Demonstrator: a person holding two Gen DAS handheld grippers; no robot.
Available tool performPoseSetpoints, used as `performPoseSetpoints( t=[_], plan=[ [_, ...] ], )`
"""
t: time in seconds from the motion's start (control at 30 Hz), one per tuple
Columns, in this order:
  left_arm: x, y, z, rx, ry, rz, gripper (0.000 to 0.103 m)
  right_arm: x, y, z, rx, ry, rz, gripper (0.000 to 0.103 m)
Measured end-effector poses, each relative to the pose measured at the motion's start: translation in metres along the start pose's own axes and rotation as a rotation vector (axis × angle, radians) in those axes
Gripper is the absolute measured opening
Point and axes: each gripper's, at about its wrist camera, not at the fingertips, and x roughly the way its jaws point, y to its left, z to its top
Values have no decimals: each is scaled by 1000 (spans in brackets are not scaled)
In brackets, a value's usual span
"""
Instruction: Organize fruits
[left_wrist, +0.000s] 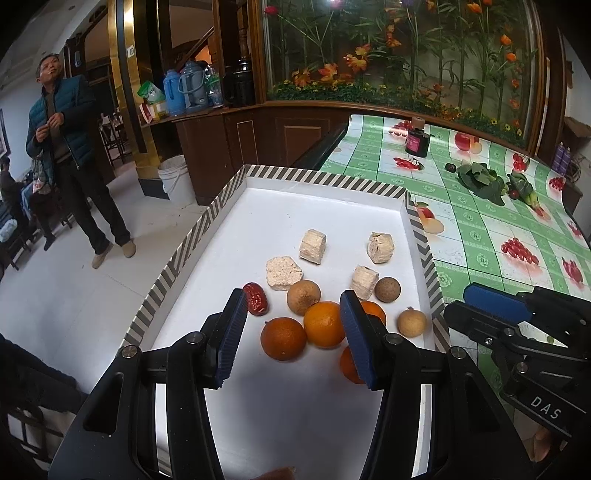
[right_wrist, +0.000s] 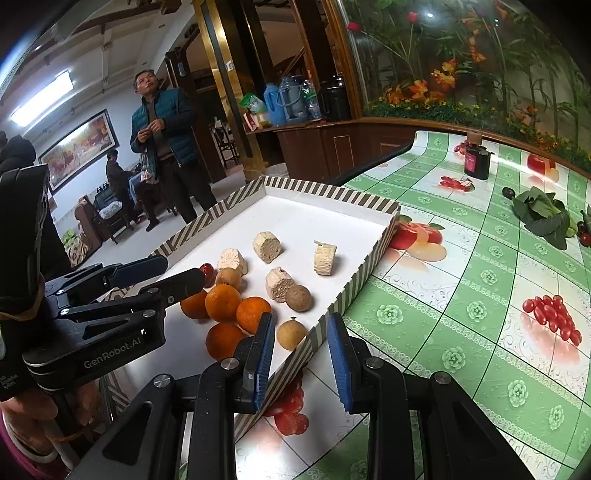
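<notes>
Left wrist view: a green checked, fruit-printed tabletop (left_wrist: 491, 229) carries a striped-rimmed white tray (left_wrist: 258, 206); wood cabinets and a flower display stand at 12 o'clock. The oranges (left_wrist: 324, 324) cluster in the tray's near end — left tongs (left_wrist: 293, 338) apart, empty. "DAS" marks the right tongs (left_wrist: 493, 308).

Right wrist view: "GenRobot.AI" at 9 o'clock; right tongs apart, straddling the tray's rim.

We see both fisheye views evenly lit and sharp at the centre, with straight edges bowed and corners blacked out. The white tray (left_wrist: 295, 206) is nearly overexposed; the fruit casts soft shadows. A ceiling lamp (right_wrist: 40, 98) glares, and glass (left_wrist: 406, 44) reflects highlights.
</notes>
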Motion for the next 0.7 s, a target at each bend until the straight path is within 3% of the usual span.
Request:
performPoseSetpoints(
  t=[0.5, 0.7],
  plan=[
    [0, 0, 2, 0, -10, -2, 52, 5, -3, -2, 6, 23, 7, 28],
    [-1, -16, 3, 65, -22, -18, 52, 1, -6, -3, 19, 20, -5, 28]
  ],
)
